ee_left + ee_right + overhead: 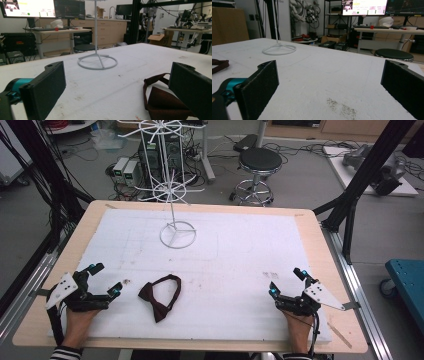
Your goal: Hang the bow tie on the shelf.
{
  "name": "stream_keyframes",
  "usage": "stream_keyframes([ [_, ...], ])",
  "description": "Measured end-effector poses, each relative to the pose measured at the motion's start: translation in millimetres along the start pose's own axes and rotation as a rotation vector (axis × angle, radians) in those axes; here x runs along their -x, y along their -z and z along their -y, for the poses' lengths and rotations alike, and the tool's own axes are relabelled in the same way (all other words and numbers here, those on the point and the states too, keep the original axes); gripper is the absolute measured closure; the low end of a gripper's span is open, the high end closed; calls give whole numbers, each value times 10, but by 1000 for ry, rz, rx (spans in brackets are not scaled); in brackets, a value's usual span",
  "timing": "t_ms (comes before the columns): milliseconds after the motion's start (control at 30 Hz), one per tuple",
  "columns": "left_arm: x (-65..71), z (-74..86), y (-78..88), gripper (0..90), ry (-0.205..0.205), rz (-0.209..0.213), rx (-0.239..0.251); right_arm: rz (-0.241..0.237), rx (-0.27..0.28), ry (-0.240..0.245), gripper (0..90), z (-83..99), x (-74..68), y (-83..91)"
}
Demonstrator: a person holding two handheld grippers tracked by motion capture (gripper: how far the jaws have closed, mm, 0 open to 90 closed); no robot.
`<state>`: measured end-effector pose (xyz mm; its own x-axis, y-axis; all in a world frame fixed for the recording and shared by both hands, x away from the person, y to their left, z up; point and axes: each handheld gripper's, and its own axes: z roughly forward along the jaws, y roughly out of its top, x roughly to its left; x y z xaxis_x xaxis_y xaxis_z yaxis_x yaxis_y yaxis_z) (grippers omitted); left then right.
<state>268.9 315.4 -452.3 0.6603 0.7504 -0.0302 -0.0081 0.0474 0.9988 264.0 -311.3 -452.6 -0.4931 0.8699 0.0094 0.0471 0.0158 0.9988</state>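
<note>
— Bow tie [161,295]: where is it?

— Flat on the white foam sheet [240,265], toward the near left part. It is dark maroon, with its strap looped out toward the far side. In the left gripper view it lies low and right [160,100], partly behind the right-hand jaw.

— Is anything holding it?

— No. The left gripper [102,282] rests on the sheet just to its left, jaws spread wide with bare foam between them. One jaw tip comes near the tie, but I cannot tell whether it touches.

— And the other gripper?

— The right gripper [287,282] sits well apart from the tie, at the near right of the sheet. Its jaws stand wide apart too, with a grey smudge [340,106] on the foam between them. A hand [77,322] holds each one from the near edge.

— What lies beyond?

— A white wire stand [175,195], with a ring base and spoked tiers, rises at the far middle of the sheet. The sheet covers a wooden table [312,227]. On the floor past it stands a black stool [259,162].
</note>
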Motion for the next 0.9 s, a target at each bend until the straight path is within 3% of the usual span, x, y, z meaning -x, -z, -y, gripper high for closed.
stream_keyframes([
  [233, -16, -146, -18, 17, 0, 55, -27, 1, 1, 1, 7, 0, -5, -2],
  [300, -15, -200, -27, 17, -14, 73, -44, 1, -2, -1, 7, 0, -8, 0],
  [367, -19, -281, -50, 17, -36, 118, -82, 1, -2, -2, 7, 0, -8, 1],
  [567, -7, -418, -82, 17, -60, 170, -118, 1, 1, 1, 7, 0, -3, -1],
  [700, 18, -513, -144, 17, -103, 224, -180, 1, 1, 2, 7, 1, -1, 0],
  [733, 37, -557, -178, 17, -121, 258, -196, 2, 4, 7, 7, 0, 2, -1],
  [900, 84, -640, -254, 17, -154, 292, -246, 1, 3, 6, 7, 0, 3, -1],
])
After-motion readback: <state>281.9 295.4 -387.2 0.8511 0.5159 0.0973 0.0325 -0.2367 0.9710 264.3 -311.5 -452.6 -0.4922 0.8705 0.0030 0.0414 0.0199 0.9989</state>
